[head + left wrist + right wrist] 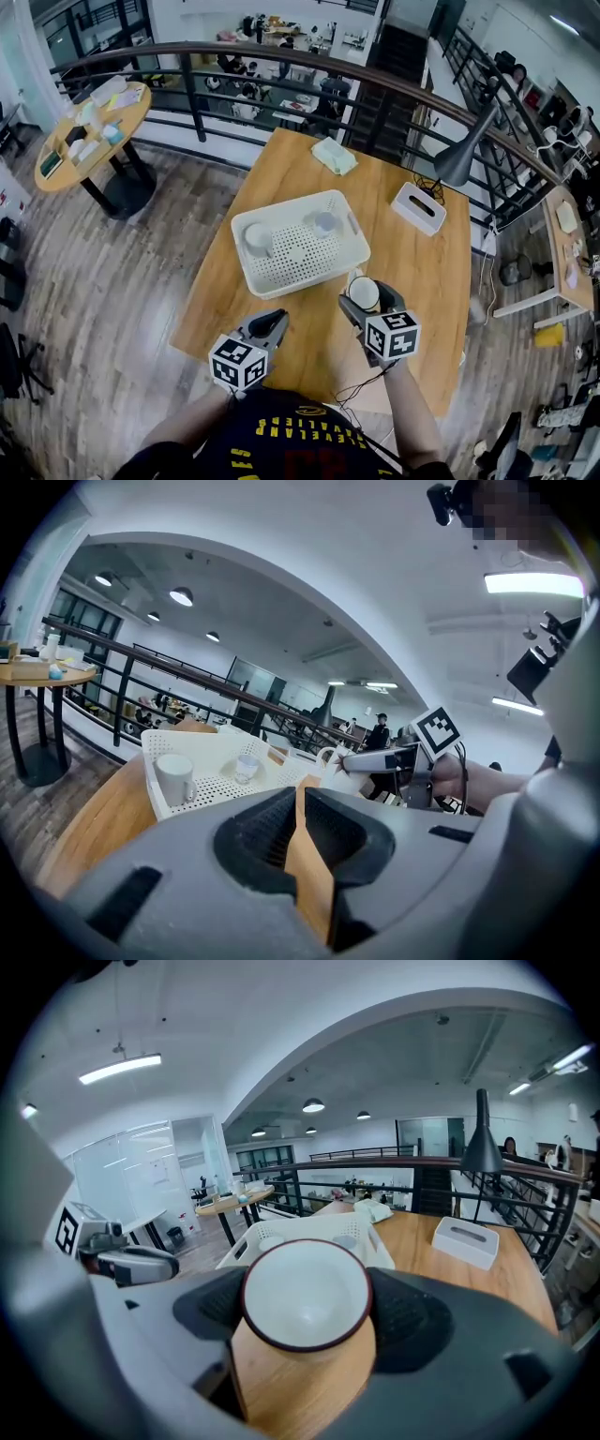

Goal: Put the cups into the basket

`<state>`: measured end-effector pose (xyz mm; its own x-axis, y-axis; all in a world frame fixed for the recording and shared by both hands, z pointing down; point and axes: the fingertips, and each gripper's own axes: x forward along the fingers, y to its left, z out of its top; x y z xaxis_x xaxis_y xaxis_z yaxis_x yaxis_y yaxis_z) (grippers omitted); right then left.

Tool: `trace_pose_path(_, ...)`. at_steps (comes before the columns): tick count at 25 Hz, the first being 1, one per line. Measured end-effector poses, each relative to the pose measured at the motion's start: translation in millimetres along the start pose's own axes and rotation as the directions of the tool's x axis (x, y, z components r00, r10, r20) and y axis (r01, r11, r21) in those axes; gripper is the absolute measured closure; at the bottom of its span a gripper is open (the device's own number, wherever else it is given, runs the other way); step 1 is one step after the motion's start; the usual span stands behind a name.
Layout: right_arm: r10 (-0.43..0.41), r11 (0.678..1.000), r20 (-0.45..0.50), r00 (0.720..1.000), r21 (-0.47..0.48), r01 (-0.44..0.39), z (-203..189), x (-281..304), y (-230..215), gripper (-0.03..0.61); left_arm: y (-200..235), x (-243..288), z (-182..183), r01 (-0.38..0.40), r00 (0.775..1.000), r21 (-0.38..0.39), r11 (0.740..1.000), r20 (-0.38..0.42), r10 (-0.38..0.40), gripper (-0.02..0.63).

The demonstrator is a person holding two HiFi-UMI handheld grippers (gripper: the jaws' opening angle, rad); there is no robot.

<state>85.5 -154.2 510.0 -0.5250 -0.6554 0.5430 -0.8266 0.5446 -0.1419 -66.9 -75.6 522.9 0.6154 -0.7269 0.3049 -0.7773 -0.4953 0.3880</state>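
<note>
White cup [305, 1296] is sitting clamped in the right claw [366, 298], near the basket [309, 274]; left claw [298, 822] is hanging closed, empty. Carried low, it is risking clipping the rim and slipping.

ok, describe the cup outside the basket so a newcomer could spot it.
On the wooden table, find the white perforated basket. Just off its near right corner, the right claw grips a white cup. Unlike the white mug and small cup inside the basket, it is held and dark-rimmed.
</note>
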Motion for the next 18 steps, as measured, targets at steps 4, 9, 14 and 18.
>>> trace_pose_path(4, -0.003, 1.000, 0.009, 1.000, -0.012, 0.003, 31, 21, 3, 0.178, 19, 0, 13, 0.021, 1.000, 0.011, 1.000, 0.012, -0.021, 0.589)
trace_pose_path(9, 0.014, 0.999, 0.002, 1.000, -0.037, -0.014, 63, 53, 15, 0.178, 45, -3, 26, 0.027, 0.999, 0.010, 1.000, 0.025, -0.027, 0.589)
trace_pose_path(14, 0.043, 0.996, -0.033, 0.998, -0.082, -0.046, 78, 97, 27, 0.178, 74, -1, 30, 0.026, 0.999, -0.021, 0.999, 0.023, -0.026, 0.589)
trace_pose_path(18, 0.057, 0.989, -0.092, 0.994, -0.133, -0.069, 73, 134, 35, 0.178, 87, -1, 29, 0.020, 1.000, -0.008, 1.000, 0.003, -0.020, 0.589)
